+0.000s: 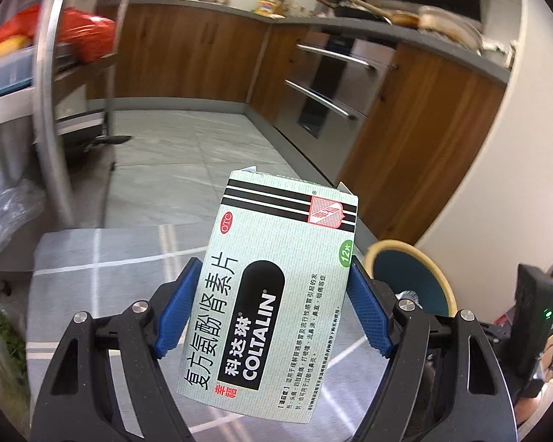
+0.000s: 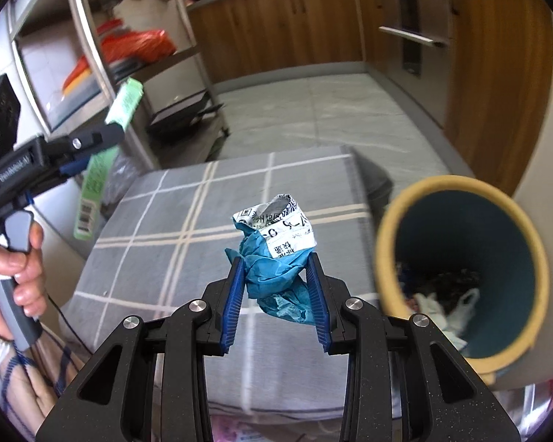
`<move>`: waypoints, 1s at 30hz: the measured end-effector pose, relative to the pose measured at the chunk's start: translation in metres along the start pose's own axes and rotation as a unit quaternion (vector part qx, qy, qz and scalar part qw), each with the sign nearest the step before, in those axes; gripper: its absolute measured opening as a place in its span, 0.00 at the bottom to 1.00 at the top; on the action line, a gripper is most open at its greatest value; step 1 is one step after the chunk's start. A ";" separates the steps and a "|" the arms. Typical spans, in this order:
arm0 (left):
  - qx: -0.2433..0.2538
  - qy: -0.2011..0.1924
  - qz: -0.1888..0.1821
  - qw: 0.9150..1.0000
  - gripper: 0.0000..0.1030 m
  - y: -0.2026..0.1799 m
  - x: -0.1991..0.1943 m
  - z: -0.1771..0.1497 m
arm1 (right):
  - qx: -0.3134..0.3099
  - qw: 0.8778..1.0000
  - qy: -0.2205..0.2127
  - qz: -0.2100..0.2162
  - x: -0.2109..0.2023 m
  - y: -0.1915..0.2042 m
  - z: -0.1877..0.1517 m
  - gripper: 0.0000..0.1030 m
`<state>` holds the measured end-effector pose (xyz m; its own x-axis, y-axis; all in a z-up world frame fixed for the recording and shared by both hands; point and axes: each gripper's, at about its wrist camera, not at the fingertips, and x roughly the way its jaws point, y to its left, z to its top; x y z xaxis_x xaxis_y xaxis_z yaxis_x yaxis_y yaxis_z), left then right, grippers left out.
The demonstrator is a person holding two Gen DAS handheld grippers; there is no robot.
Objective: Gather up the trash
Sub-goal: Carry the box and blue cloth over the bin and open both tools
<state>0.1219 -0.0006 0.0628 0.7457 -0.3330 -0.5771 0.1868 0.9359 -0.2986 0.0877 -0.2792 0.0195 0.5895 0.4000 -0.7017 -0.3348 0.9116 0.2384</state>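
My left gripper (image 1: 274,280) is shut on a pale green Coltalin medicine box (image 1: 276,276) and holds it above the grey checked table (image 1: 92,265). The box (image 2: 105,154) and the left gripper (image 2: 92,147) also show at the left of the right wrist view. My right gripper (image 2: 276,272) is shut on a crumpled blue bag with a white label (image 2: 276,254), held above the table (image 2: 158,228). The bin (image 2: 461,276), blue inside with a yellow rim, stands to the right and holds some trash. Its rim (image 1: 409,276) peeks out behind the box in the left wrist view.
A steel shelf rack (image 2: 103,70) with red bags stands to the left. Wooden kitchen cabinets (image 1: 202,55) and an oven (image 1: 331,84) line the far side across a tiled floor (image 1: 188,154). A white wall (image 1: 497,169) is at the right.
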 end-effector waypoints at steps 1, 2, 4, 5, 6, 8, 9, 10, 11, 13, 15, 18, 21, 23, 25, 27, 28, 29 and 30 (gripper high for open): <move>0.007 0.002 -0.006 1.000 0.74 -0.009 0.004 0.001 | 0.003 1.000 -0.004 -0.003 -0.004 -0.005 0.000 0.35; 0.013 0.004 -0.011 1.000 0.74 -0.017 0.008 0.002 | 0.007 1.000 -0.010 -0.008 -0.010 -0.012 -0.001 0.35; 0.020 0.008 -0.018 1.000 0.74 -0.029 0.016 0.003 | 0.019 1.000 -0.019 -0.016 -0.019 -0.027 -0.002 0.35; 0.025 0.012 -0.023 0.999 0.74 -0.038 0.021 0.003 | 0.024 0.999 -0.022 -0.019 -0.022 -0.033 -0.003 0.35; 0.027 0.013 -0.026 0.999 0.74 -0.043 0.024 0.004 | 0.029 0.999 -0.027 -0.023 -0.027 -0.040 -0.004 0.35; 0.034 0.017 -0.033 0.999 0.74 -0.056 0.032 0.006 | 0.040 0.998 -0.033 -0.030 -0.034 -0.054 -0.006 0.35; 0.039 0.020 -0.036 0.998 0.74 -0.063 0.036 0.006 | 0.046 0.998 -0.036 -0.035 -0.038 -0.062 -0.006 0.35; 0.043 0.023 -0.041 0.998 0.74 -0.070 0.040 0.006 | 0.050 0.997 -0.038 -0.037 -0.039 -0.067 -0.006 0.35; 0.047 0.025 -0.045 0.998 0.74 -0.077 0.044 0.006 | 0.059 0.997 -0.042 -0.042 -0.043 -0.076 -0.008 0.35; 0.053 0.029 -0.052 0.997 0.74 -0.087 0.049 0.006 | 0.067 0.995 -0.045 -0.049 -0.048 -0.086 -0.010 0.35; 0.060 0.033 -0.059 0.996 0.74 -0.100 0.055 0.006 | 0.080 0.994 -0.050 -0.057 -0.052 -0.099 -0.012 0.35; 0.073 0.038 -0.067 0.994 0.74 -0.120 0.062 0.006 | 0.097 0.992 -0.055 -0.065 -0.056 -0.113 -0.014 0.35; 0.081 0.044 -0.077 0.993 0.74 -0.139 0.071 0.004 | 0.113 0.989 -0.059 -0.071 -0.059 -0.126 -0.018 0.35; 0.085 0.051 -0.085 0.991 0.74 -0.151 0.076 0.002 | 0.121 0.988 -0.059 -0.076 -0.060 -0.133 -0.019 0.35; 0.092 0.057 -0.090 0.990 0.74 -0.163 0.084 0.001 | 0.127 0.987 -0.059 -0.080 -0.060 -0.139 -0.020 0.35; 0.100 0.064 -0.096 0.988 0.74 -0.173 0.092 -0.001 | 0.133 0.986 -0.060 -0.082 -0.060 -0.144 -0.021 0.35; 0.104 0.069 -0.098 0.987 0.74 -0.178 0.097 -0.002 | 0.138 0.985 -0.060 -0.083 -0.060 -0.147 -0.021 0.35; 0.108 0.073 -0.100 0.986 0.74 -0.182 0.101 -0.004 | 0.143 0.984 -0.061 -0.085 -0.060 -0.151 -0.022 0.35; 0.113 0.078 -0.102 0.985 0.74 -0.188 0.106 -0.006 | 0.147 0.983 -0.062 -0.087 -0.060 -0.154 -0.022 0.35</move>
<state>0.1622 -0.2125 0.0532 0.5743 -0.5135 -0.6376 0.4734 0.8437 -0.2531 0.0878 -0.4460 0.0097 0.7100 0.2279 -0.6663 -0.0052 0.9479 0.3186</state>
